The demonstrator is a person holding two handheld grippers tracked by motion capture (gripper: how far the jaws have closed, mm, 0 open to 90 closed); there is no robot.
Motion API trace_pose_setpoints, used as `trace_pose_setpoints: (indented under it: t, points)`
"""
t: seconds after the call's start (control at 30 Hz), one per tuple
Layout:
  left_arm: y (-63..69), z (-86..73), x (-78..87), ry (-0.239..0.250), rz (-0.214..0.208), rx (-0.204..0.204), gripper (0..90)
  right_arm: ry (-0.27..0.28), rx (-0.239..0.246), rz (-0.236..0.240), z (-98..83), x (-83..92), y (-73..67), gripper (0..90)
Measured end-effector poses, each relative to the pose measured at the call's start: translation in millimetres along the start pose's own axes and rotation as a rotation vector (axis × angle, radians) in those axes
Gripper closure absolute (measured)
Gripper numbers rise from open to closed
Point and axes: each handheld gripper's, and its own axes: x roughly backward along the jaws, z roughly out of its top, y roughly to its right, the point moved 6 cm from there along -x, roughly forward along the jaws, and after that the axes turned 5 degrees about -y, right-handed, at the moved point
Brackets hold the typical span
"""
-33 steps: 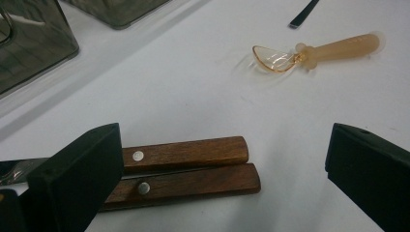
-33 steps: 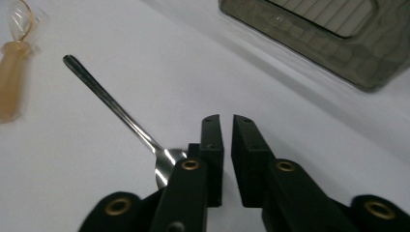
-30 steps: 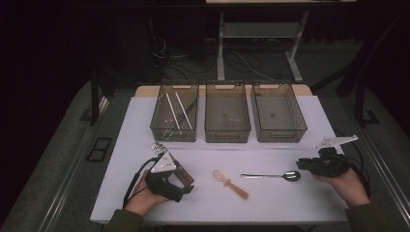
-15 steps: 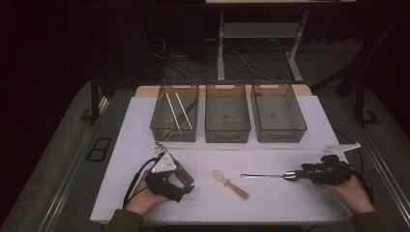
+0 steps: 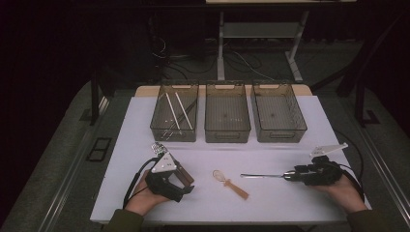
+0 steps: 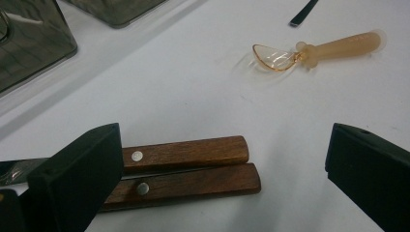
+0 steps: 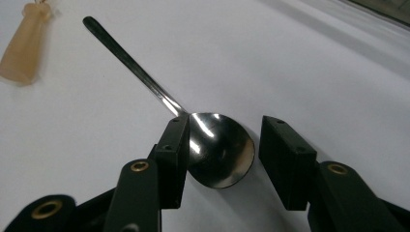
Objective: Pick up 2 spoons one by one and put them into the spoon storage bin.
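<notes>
the metal spoon (image 7: pixel 212 145) lies flat on the white tabletop (image 5: pixel 290 208), long axis running from its bowl toward the plastic spoon (image 5: pixel 231 182). the right hand-held gripper (image 7: pixel 222 159) is nearer by far: its jaws have just been opening and now stand spread either side of the bowl, the left jaw just beside the bowl's edge. the left hand-held gripper (image 6: pixel 222 164) is spread over two wooden handles (image 6: pixel 188 169).

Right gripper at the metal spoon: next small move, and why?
Probably close the right gripper on the metal spoon. Its jaws have just been opening and now straddle the bowl, which lies flat on the table; a gap shows on one side, so nothing is gripped yet.
</notes>
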Motion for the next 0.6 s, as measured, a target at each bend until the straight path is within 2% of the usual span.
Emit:
trace_pose_setpoints:
  t: [0.33,0.6]
  points:
    - [0.3,-0.3,-0.2,-0.004,0.001,0.0,0.0,-0.016,0.043,-0.01,-2.1,-3.4,-3.8,54.4]
    - [0.3,-0.3,-0.2,-0.004,0.002,-0.001,0.0,-0.03,0.104,-0.06,-2.8,-4.4,-7.2,57.4]
